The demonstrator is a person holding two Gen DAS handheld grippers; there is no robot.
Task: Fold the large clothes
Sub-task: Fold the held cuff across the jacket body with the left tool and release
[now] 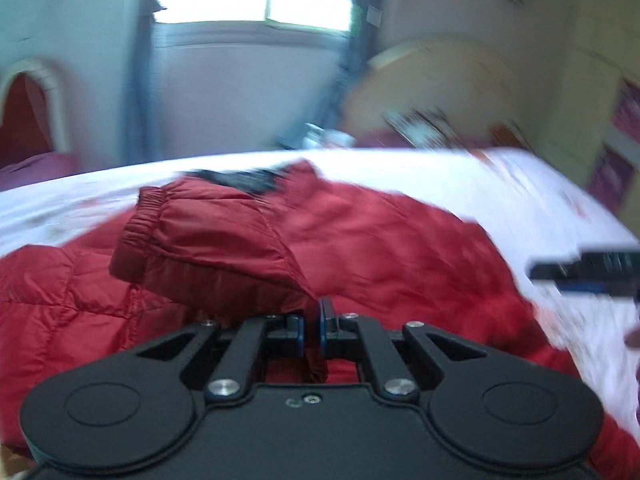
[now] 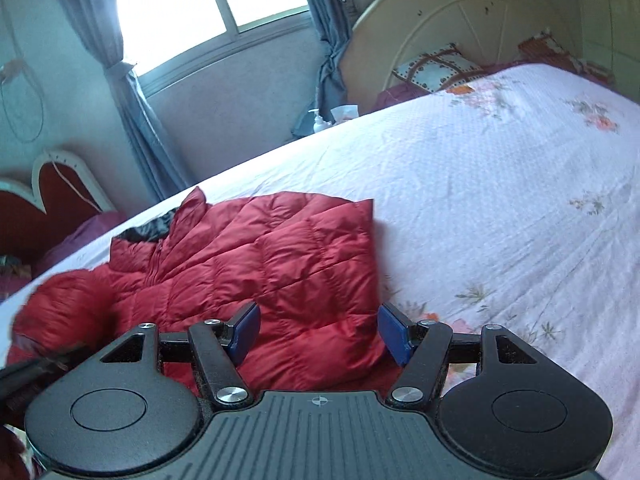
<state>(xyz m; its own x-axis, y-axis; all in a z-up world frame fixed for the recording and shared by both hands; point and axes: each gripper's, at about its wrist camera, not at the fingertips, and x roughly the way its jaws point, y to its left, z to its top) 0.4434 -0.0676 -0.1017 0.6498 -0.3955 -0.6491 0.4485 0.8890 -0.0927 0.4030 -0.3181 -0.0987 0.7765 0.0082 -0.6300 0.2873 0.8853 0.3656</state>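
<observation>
A red quilted puffer jacket (image 2: 280, 272) lies on the white floral bed sheet (image 2: 500, 200). In the left wrist view my left gripper (image 1: 313, 322) is shut on the jacket's sleeve (image 1: 208, 240), whose elastic cuff hangs lifted over the jacket body (image 1: 400, 248). My right gripper (image 2: 318, 330) is open just above the jacket's near right edge, holding nothing. It also shows blurred at the right edge of the left wrist view (image 1: 588, 272). The jacket's dark collar lining (image 2: 148, 230) shows at the far left. The left wrist view is motion-blurred.
A cream headboard (image 2: 460, 24) and patterned pillow (image 2: 436, 66) stand at the bed's far end. A window (image 2: 192, 0) with grey curtains (image 2: 136, 92) is behind. A nightstand holds a pump bottle (image 2: 318, 122). A red-padded chair (image 2: 52, 196) stands at left.
</observation>
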